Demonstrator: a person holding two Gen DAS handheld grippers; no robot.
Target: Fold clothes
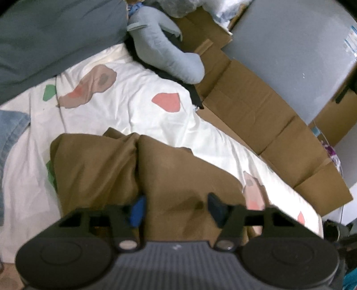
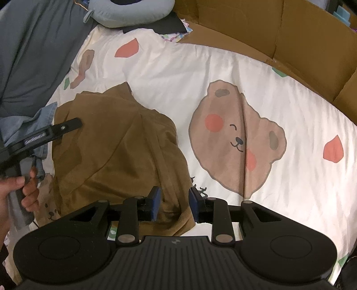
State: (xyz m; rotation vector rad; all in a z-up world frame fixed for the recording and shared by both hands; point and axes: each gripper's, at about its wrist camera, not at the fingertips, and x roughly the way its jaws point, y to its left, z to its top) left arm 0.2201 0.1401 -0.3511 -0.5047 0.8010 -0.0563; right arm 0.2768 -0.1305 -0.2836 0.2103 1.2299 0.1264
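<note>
A brown garment (image 1: 178, 169) lies crumpled on a white bear-print sheet (image 1: 133, 116). In the left wrist view my left gripper (image 1: 176, 208) is open, its fingers wide apart just over the brown cloth, which fills the gap between them. In the right wrist view the same garment (image 2: 116, 142) lies at the left of the sheet (image 2: 223, 67). My right gripper (image 2: 175, 200) is open over its near right edge, with cloth under the gap and the pads apart from it. The left gripper (image 2: 77, 122) reaches in from the left over the garment's far side, held by a hand (image 2: 20, 185).
A denim garment (image 2: 42, 120) lies at the sheet's left edge beside the brown one. A grey blanket (image 2: 33, 55) and a pale blue neck pillow (image 2: 129, 11) lie at the far side. Cardboard panels (image 2: 301, 33) border the sheet on the right.
</note>
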